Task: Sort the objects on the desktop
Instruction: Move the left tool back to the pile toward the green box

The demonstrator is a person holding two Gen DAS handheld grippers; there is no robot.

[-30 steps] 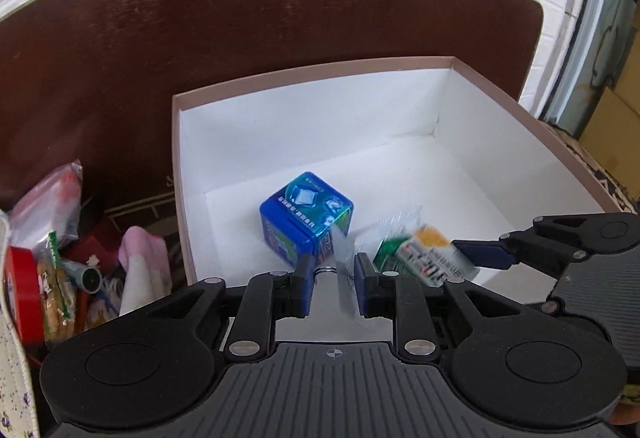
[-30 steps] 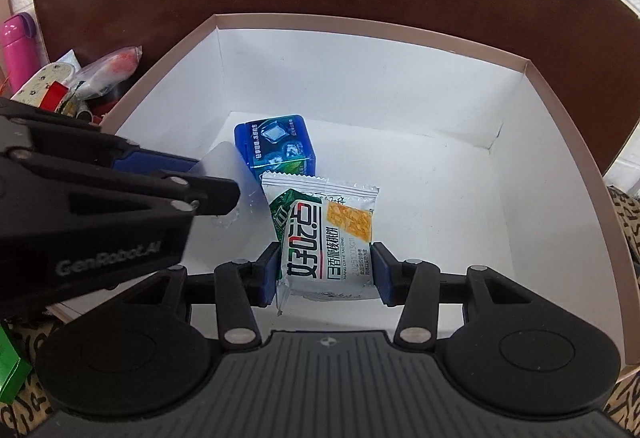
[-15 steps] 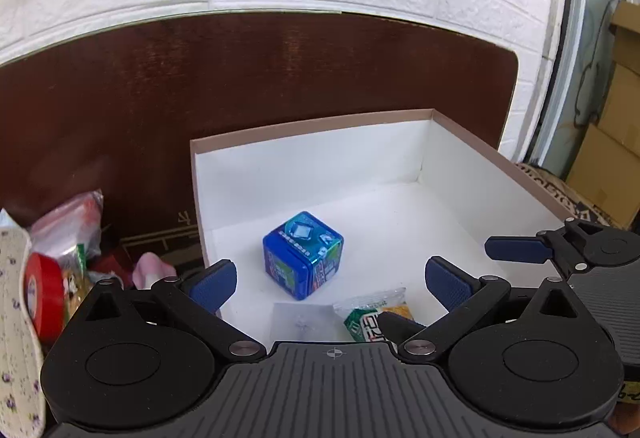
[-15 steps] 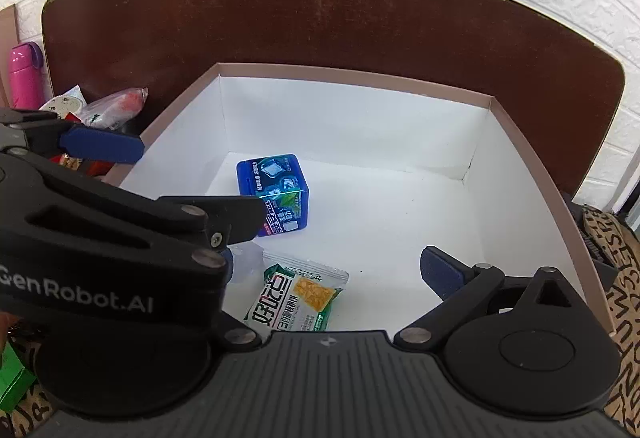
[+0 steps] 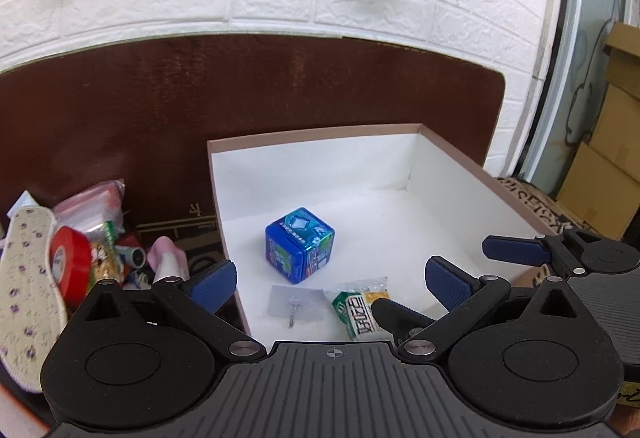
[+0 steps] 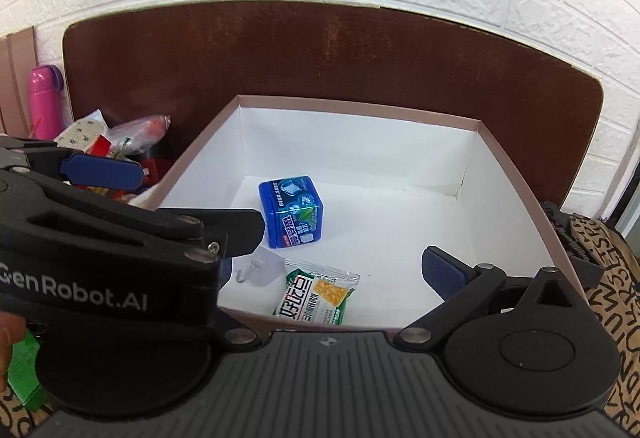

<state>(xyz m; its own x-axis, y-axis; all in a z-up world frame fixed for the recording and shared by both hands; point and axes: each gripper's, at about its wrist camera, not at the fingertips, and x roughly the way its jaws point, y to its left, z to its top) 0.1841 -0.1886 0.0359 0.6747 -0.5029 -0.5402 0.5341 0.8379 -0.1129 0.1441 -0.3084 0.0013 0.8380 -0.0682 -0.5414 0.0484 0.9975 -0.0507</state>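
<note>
Released since one second ago: snack packet (image 6: pixel 316 296) and clear adhesive hook (image 5: pixel 295 302), both now lying loose on the floor of the white box (image 5: pixel 312 165) near its front wall, side by side. Blue cube tin (image 5: pixel 299 245) stands just behind them, apart. Left gripper (image 5: pixel 330 280): jaws spread fully, nothing between them, drawn back and raised, tilted downward over the box's near-left corner. Right gripper (image 6: pixel 324 266): likewise wide open and empty, pitched down, left gripper crossing its left side. Clutter pile (image 5: pixel 96 238) on the tabletop left of the box.
</note>
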